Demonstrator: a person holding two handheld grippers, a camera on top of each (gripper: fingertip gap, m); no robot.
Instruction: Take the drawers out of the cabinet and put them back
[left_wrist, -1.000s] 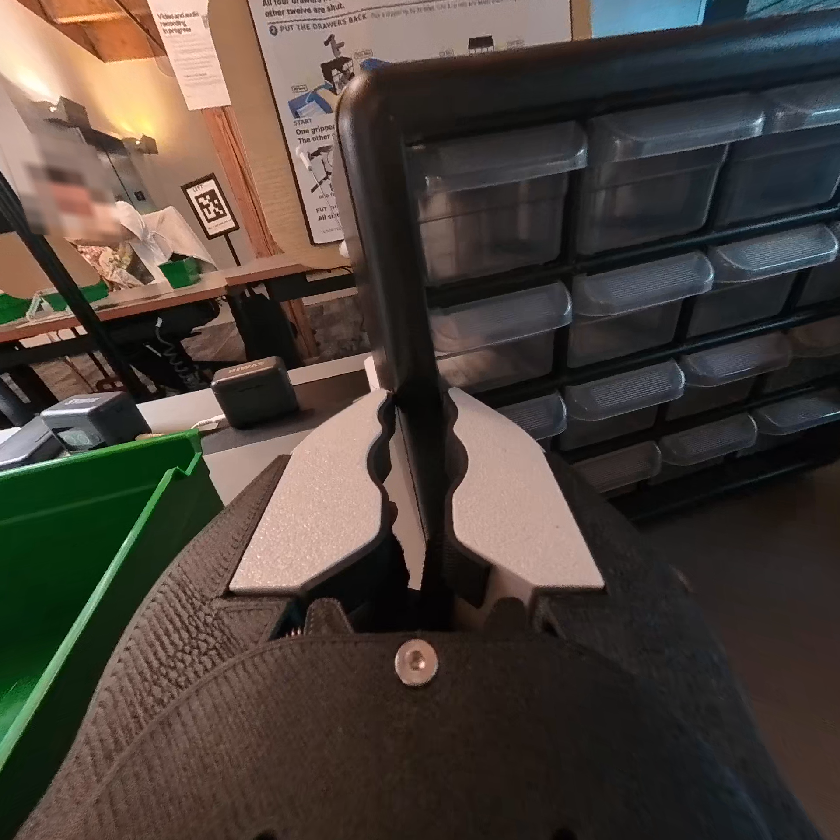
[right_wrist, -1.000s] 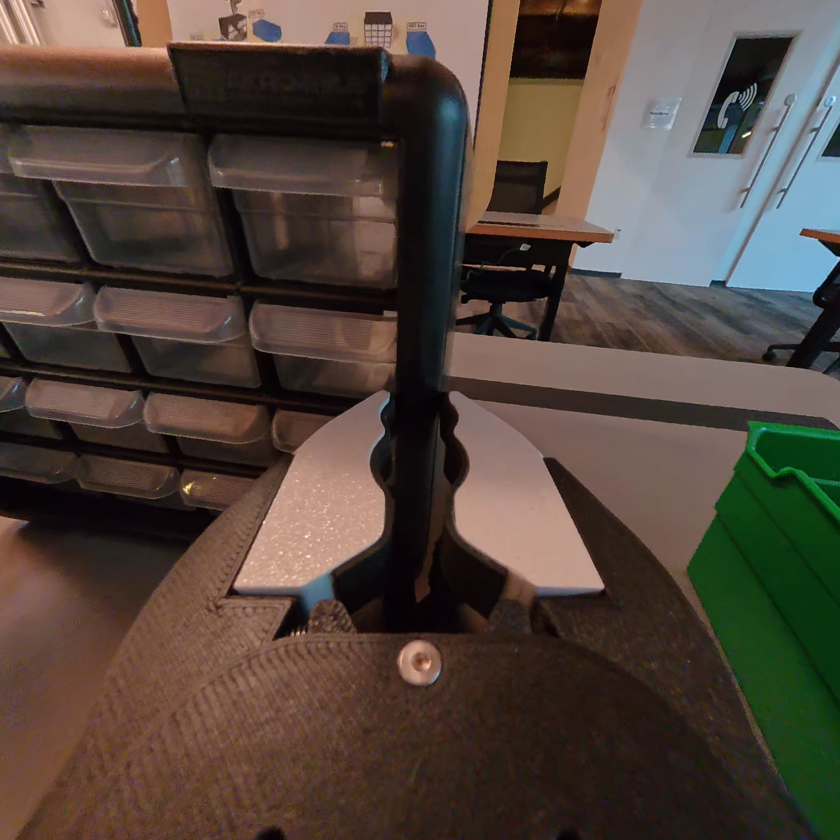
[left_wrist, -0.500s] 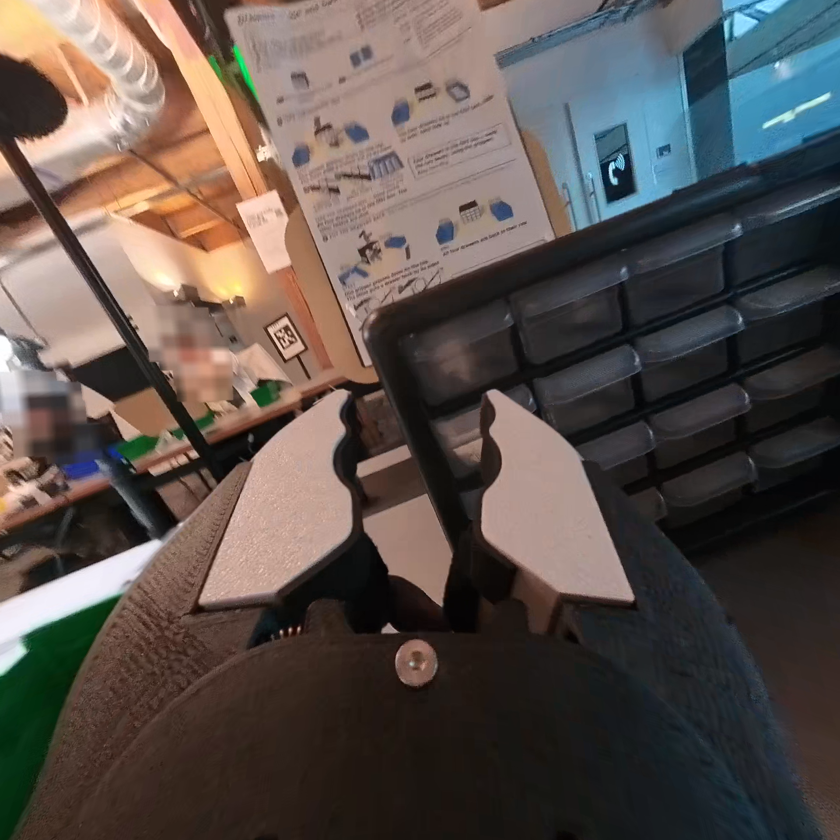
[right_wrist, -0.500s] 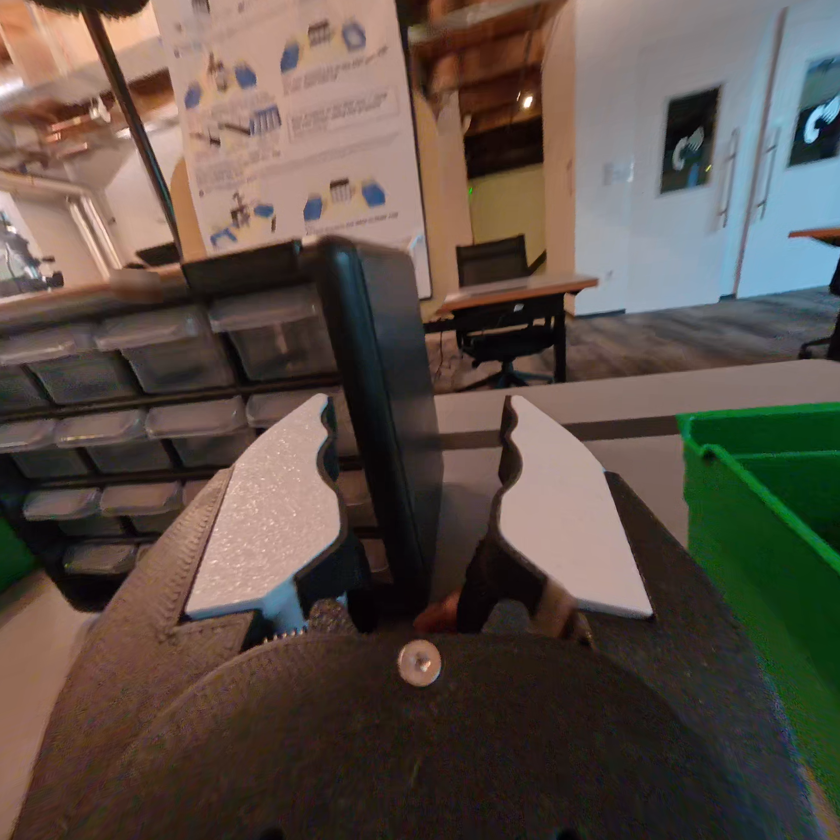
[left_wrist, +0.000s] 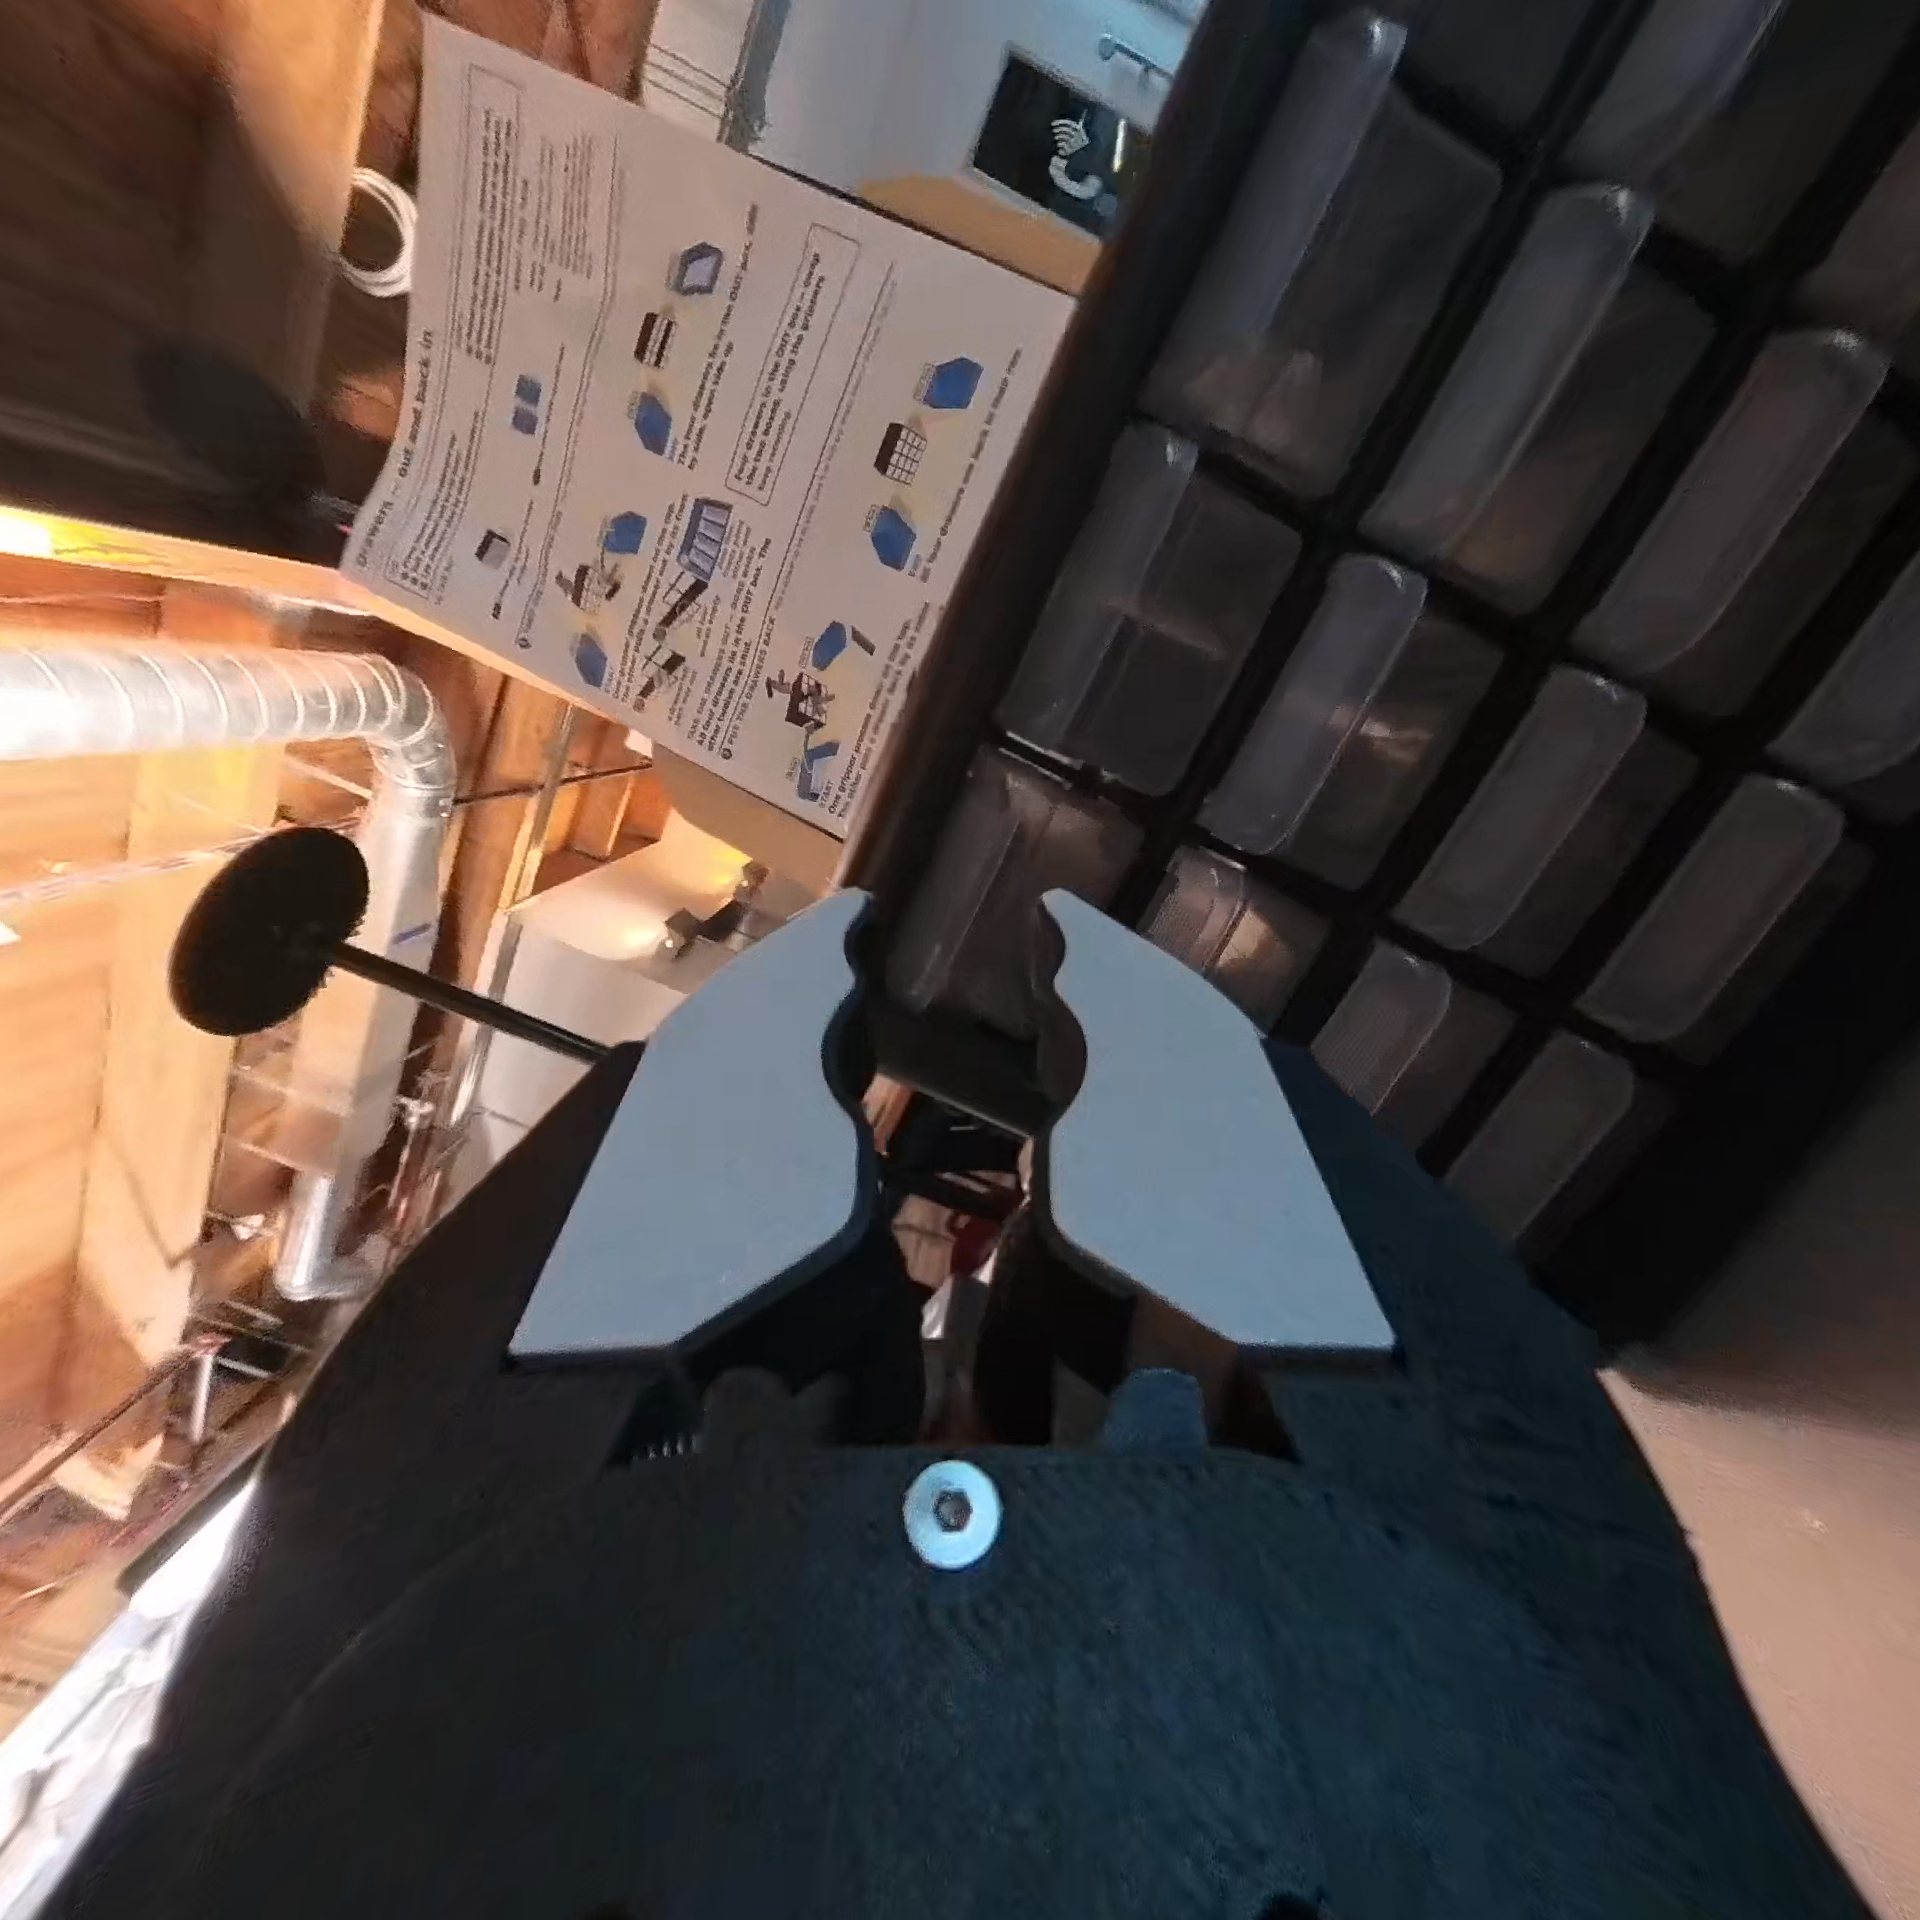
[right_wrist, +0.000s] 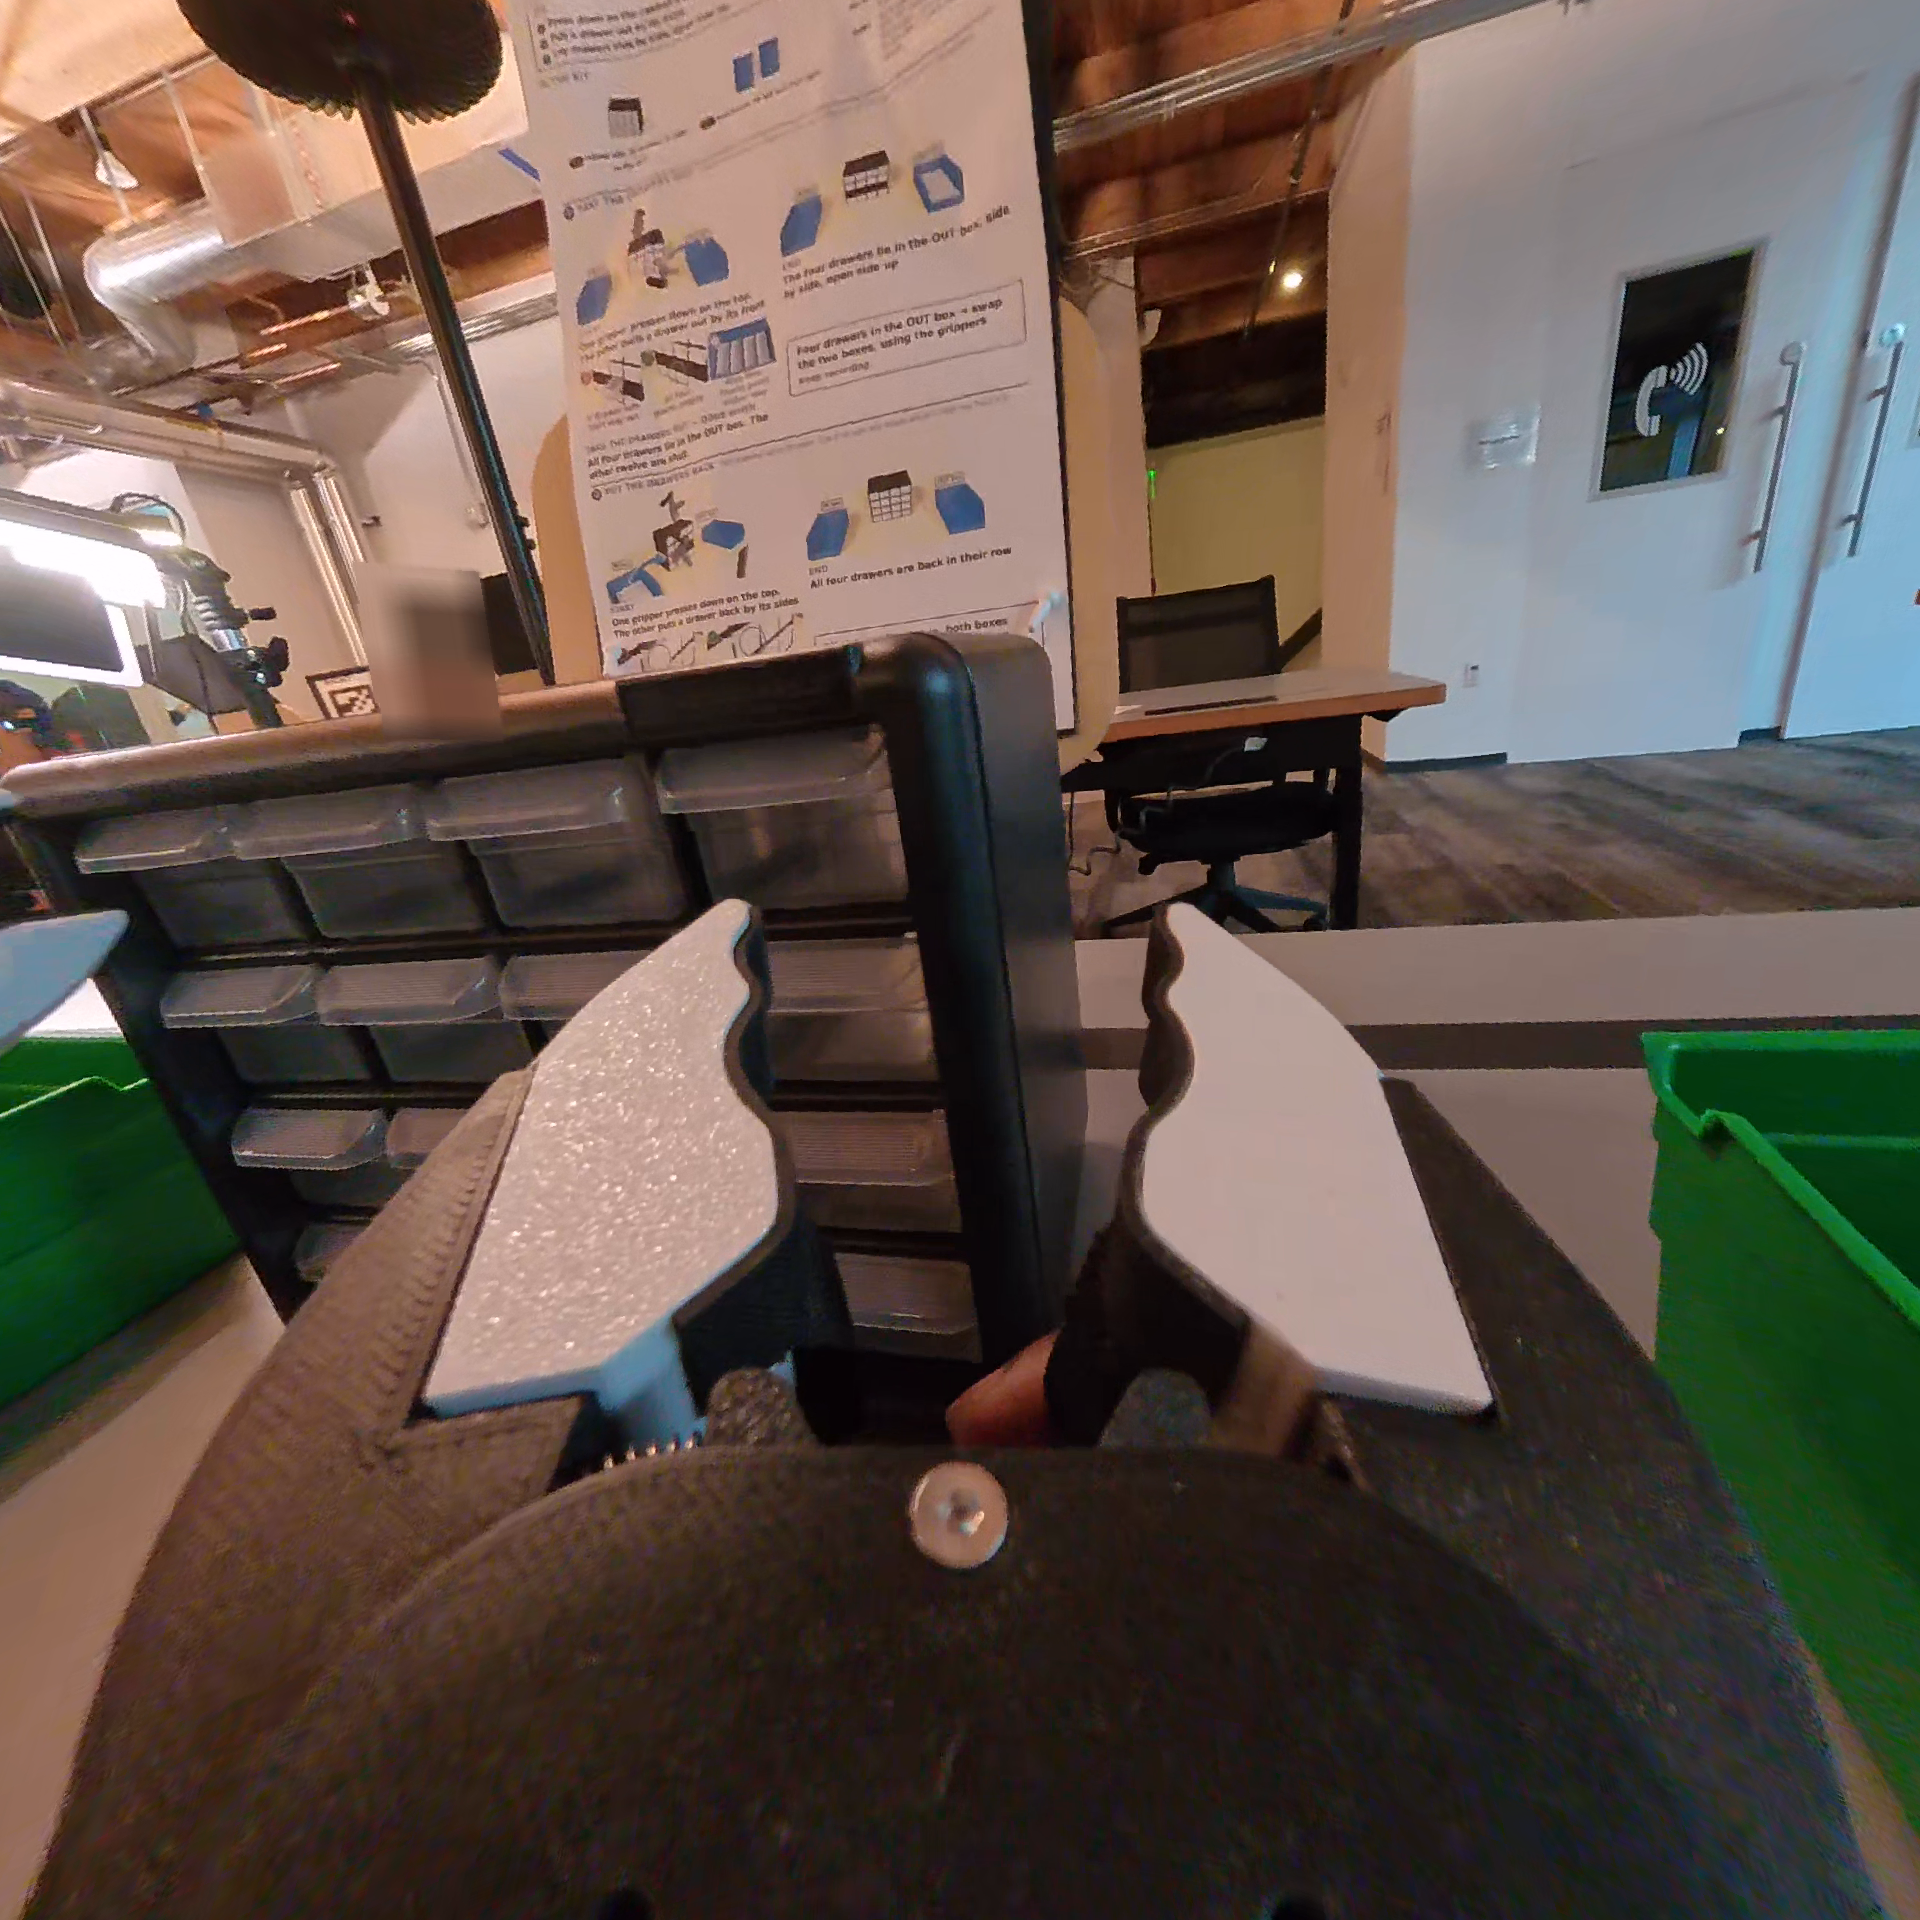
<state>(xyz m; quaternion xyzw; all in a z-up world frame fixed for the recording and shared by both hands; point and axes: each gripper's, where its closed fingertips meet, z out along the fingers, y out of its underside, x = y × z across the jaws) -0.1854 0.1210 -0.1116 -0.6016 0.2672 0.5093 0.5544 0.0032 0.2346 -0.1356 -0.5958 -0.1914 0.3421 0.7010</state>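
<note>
left wrist view rolled sideways, left tool (left_wrist: 954, 935) narrower, right tool (right_wrist: 951, 935) wider

Left tongs (left_wrist: 954, 935) rolled sideways, partly parted, right tongs (right_wrist: 951, 940) level, spread wide

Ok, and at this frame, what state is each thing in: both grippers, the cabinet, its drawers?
left gripper: partly closed about a corner of the cabinet, contact unclear.
right gripper: open, lined up with the cabinet's right wall.
cabinet: upright on the table.
drawers: all the visible ones pushed in.
</note>
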